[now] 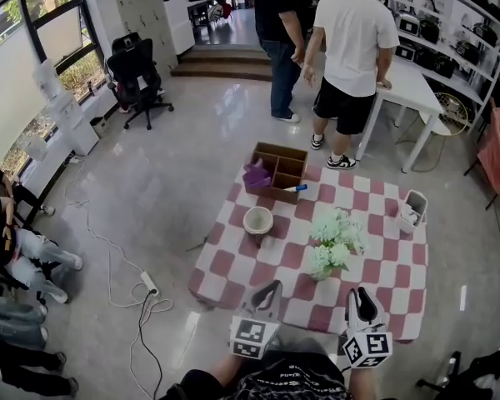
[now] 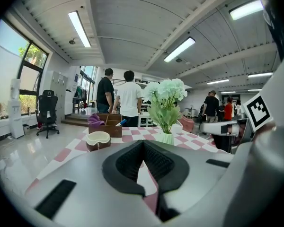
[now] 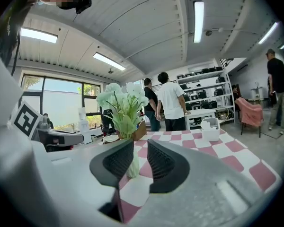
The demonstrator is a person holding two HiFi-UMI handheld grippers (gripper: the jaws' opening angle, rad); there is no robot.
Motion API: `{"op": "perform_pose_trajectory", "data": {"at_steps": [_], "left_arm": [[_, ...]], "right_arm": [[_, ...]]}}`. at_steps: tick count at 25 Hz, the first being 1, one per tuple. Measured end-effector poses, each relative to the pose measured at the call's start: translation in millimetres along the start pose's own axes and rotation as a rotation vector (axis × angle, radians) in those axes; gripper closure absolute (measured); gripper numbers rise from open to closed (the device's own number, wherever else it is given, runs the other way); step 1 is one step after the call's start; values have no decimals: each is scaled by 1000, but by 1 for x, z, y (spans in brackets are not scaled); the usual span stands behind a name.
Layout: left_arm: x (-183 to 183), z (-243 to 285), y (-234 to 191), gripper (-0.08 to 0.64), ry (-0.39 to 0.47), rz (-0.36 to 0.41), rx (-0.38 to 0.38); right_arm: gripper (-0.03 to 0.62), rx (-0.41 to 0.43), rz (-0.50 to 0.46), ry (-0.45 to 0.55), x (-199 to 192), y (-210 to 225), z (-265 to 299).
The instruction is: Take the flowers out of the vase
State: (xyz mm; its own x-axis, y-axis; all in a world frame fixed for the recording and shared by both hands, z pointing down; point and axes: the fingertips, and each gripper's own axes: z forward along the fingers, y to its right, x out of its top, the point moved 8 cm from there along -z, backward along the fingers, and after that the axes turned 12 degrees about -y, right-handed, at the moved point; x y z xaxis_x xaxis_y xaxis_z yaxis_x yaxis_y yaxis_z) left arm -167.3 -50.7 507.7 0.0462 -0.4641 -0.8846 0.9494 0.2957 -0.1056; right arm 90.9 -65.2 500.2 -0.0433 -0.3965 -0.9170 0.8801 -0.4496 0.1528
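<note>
1. Head view: the flowers (image 1: 335, 236) stand upright in their vase (image 1: 320, 273) on the chequered cloth (image 1: 375, 265), not yet lifted. The left gripper (image 1: 271, 288) and right gripper (image 1: 362, 294) hover at the near edge, both well short of the bouquet. A bowl (image 1: 257, 220), a wooden box (image 1: 281, 167) and a white bin (image 1: 413, 209) sit apart from the vase. Only this view shows the layout from above, and that the blooms overhang and largely hide the vase.

2. Left gripper view: the left gripper (image 2: 143, 145) has its fingers (image 2: 125, 162) clenched, tips meeting, with nothing between them. The vase (image 2: 166, 137) is ahead and slightly right, and the stems (image 2: 164, 122) rise from its mouth, which the head view hides. My judgement: this hand should steady the vase body low down, so it must open first.

3. Right gripper view: the right gripper (image 3: 140, 148) has its fingers (image 3: 118, 162) released, with a narrow gap between them that holds nothing. The vase (image 3: 131, 167) shows through that gap, farther off. The gap looks too slim for the bunched stems, so widen it, close on the stems just above the rim, then draw straight up. A sideways pull would likely tip the light vase.
</note>
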Motion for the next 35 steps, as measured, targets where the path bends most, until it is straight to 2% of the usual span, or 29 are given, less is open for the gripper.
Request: {"op": "perform_pose_trajectory", "data": {"at_steps": [2, 6, 10, 14, 20, 24, 30, 35], "left_arm": [[0, 4, -7, 549, 3, -10, 8], [1, 8, -14, 549, 3, -16, 26], [0, 11, -21, 549, -3, -34, 57], [5, 16, -25, 551, -8, -54, 82], [14, 26, -27, 549, -4, -64, 107], [16, 33, -29, 549, -17, -91, 111], [20, 36, -33, 549, -21, -88, 123], [18, 36, -36, 549, -33, -96, 134]], "right_arm": [[476, 28, 21, 1, 1, 0, 4], [426, 73, 24, -10, 3, -1, 12], [415, 130, 8, -38, 6, -3, 25], [330, 173, -20, -58, 14, -3, 41], [308, 243, -44, -63, 27, -6, 62], [264, 286, -62, -86, 32, -9, 75], [259, 321, -75, -94, 36, -10, 89], [259, 393, -103, -82, 42, -14, 101]]}}
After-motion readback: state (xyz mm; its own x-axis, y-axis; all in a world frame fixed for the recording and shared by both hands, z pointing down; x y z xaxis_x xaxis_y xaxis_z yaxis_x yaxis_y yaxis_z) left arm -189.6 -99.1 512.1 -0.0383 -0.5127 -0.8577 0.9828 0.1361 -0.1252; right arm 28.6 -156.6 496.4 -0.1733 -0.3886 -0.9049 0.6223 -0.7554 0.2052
